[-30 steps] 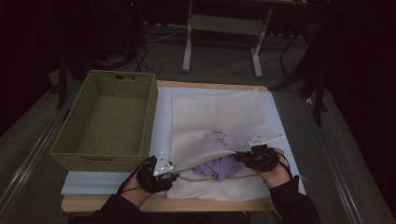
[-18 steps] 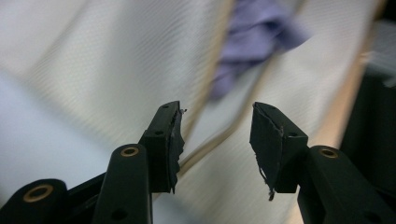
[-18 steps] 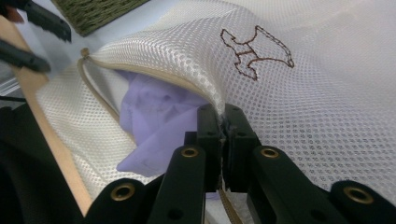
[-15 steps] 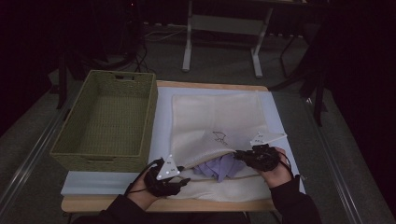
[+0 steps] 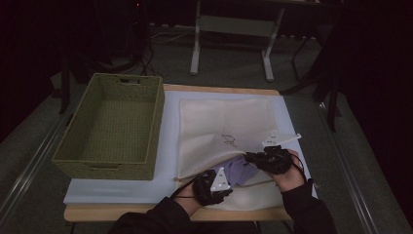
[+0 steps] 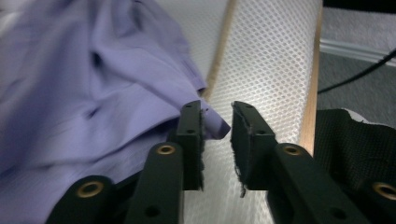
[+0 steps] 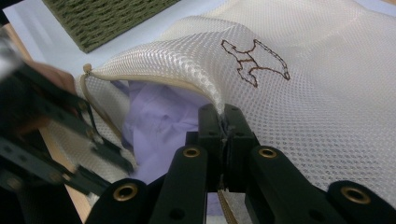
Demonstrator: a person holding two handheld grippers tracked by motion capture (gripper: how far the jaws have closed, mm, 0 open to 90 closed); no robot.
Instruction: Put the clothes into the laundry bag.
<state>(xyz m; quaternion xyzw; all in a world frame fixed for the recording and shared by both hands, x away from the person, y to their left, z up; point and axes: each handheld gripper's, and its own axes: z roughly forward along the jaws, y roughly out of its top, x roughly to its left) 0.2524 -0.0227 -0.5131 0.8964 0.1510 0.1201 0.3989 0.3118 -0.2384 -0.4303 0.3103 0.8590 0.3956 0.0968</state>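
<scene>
Both grippers are working at the mesh bag's mouth: the right gripper [image 5: 253, 157] is staying clenched on the upper lip of the mesh bag [image 5: 229, 122], holding it lifted open, while the left gripper [image 6: 217, 126] has been narrowing its jaws, not pinched yet, with a corner of the purple cloth [image 6: 93, 84] poking between them. Compared with a second ago, the left one has slid in from the bag's near-left corner toward the cloth bunched in the opening, so it's probably going for a grab. Green basket [image 5: 114, 124] is sitting left of the bag.
</scene>
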